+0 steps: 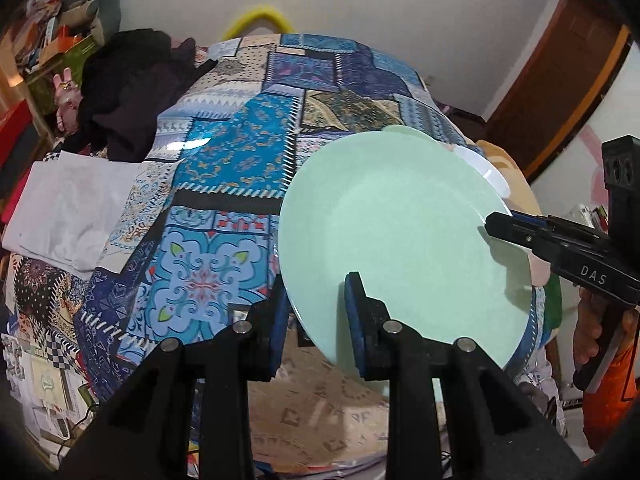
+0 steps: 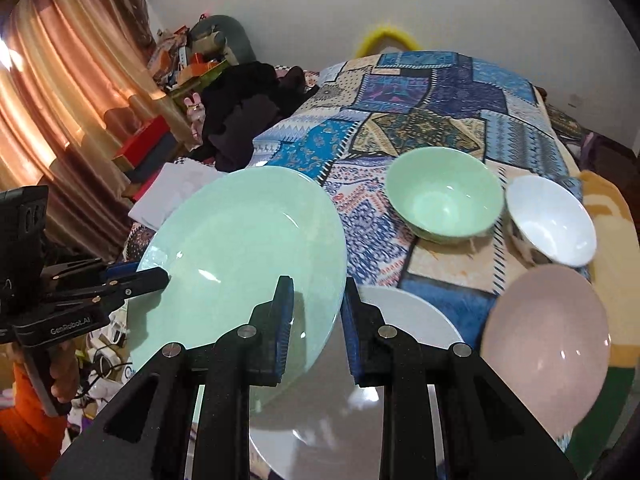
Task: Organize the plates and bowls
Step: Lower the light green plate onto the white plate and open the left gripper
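Note:
A large mint green plate [image 1: 400, 236] [image 2: 240, 264] is held tilted above the patchwork-cloth table [image 1: 224, 184]. My left gripper [image 1: 316, 308] straddles its near rim, and my right gripper [image 2: 316, 312] straddles the opposite rim; both have the rim between their blue pads. The right gripper [image 1: 496, 228] shows at the plate's right edge in the left wrist view, the left gripper [image 2: 156, 276] at its left edge in the right wrist view. Under it lies a white plate [image 2: 416, 320]. A green bowl [image 2: 444, 200], a white bowl [image 2: 552, 220] and a pink plate [image 2: 548, 344] sit to the right.
Dark clothes [image 1: 128, 88] and white folded cloth [image 1: 68, 208] lie left of the table. A cluttered shelf [image 2: 184, 64] and a curtain [image 2: 60, 100] stand at the far left. A yellow hoop [image 1: 260, 20] is behind the table. A wooden door [image 1: 560, 92] is at right.

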